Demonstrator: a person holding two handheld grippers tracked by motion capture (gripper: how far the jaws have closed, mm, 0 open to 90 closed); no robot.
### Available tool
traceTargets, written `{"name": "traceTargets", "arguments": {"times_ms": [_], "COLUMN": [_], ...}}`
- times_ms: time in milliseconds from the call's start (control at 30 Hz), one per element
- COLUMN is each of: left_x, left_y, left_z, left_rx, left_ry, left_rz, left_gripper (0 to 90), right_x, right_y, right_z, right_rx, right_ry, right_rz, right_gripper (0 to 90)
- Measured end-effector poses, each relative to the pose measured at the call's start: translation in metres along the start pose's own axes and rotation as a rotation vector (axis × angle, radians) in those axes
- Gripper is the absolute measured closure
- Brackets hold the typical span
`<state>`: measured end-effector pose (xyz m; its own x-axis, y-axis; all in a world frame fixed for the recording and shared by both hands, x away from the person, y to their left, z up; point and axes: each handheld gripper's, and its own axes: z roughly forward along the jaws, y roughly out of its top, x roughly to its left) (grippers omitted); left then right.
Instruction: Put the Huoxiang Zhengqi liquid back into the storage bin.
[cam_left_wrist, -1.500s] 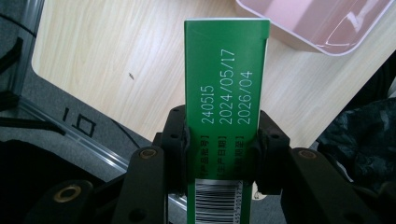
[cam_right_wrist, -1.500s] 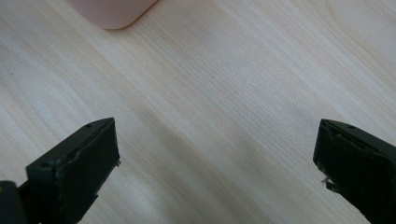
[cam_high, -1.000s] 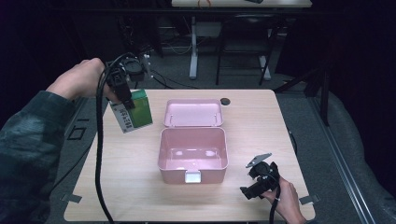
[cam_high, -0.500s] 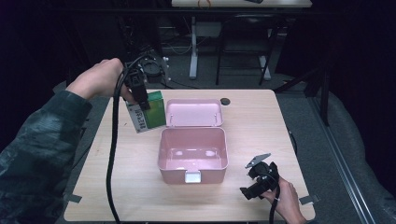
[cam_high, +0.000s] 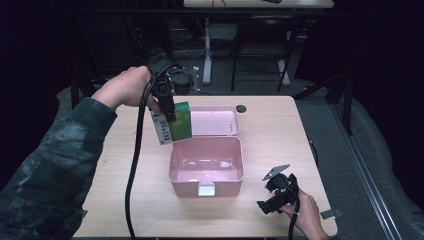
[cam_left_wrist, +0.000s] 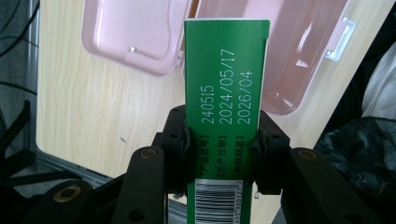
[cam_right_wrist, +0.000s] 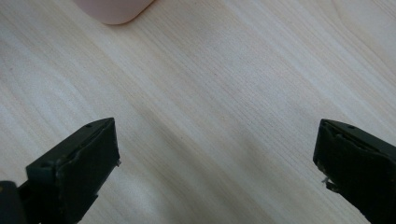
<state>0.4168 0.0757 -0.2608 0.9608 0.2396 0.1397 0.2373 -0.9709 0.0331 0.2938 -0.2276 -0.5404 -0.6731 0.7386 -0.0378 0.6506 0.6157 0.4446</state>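
A green carton (cam_high: 176, 128) with a white side panel hangs in the air over the left rim of the open pink box (cam_high: 206, 179). My left gripper (cam_high: 168, 107) is shut on the carton from above. Along the left gripper's jaws, the green carton (cam_left_wrist: 225, 107) shows printed dates and a barcode, with the pink box (cam_left_wrist: 299, 60) and its lid (cam_left_wrist: 135, 32) beneath it. The lid (cam_high: 212, 121) lies flat behind the box. My right gripper (cam_high: 267, 204) rests low near the table's front right, jaws wide open over bare wood (cam_right_wrist: 215, 116).
The light wooden table (cam_high: 275, 130) has a small dark round object (cam_high: 241, 108) at the back, right of the lid. A black cable (cam_high: 134, 165) trails from the left gripper down across the table's left side. Dark floor and table legs lie beyond the far edge.
My left gripper has carried the green carton rightward, from over the table's left part to the pink box's left rim. The right gripper has stayed put.
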Motion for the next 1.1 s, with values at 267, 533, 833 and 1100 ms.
{"name": "traceTargets", "arguments": {"times_ms": [267, 533, 833, 1100], "left_x": [-0.005, -0.009, -0.016, -0.021], "left_y": [0.014, 0.026, 0.037, 0.042], "left_z": [0.006, 0.016, 0.026, 0.036], "left_rx": [-0.009, -0.020, -0.020, -0.017], "left_ry": [-0.014, -0.036, -0.053, -0.071], "left_rz": [0.026, 0.053, 0.080, 0.097], "left_gripper": [63.6, 63.6, 63.6, 63.5], "right_x": [0.000, 0.000, 0.000, 0.000], "right_y": [0.000, 0.000, 0.000, 0.000], "right_z": [0.000, 0.000, 0.000, 0.000], "right_rx": [-0.002, 0.006, 0.010, 0.010], "right_ry": [0.000, 0.002, -0.001, -0.008], "right_rz": [0.000, -0.002, -0.009, -0.015], "right_gripper": [0.0, 0.0, 0.0, 0.0]}}
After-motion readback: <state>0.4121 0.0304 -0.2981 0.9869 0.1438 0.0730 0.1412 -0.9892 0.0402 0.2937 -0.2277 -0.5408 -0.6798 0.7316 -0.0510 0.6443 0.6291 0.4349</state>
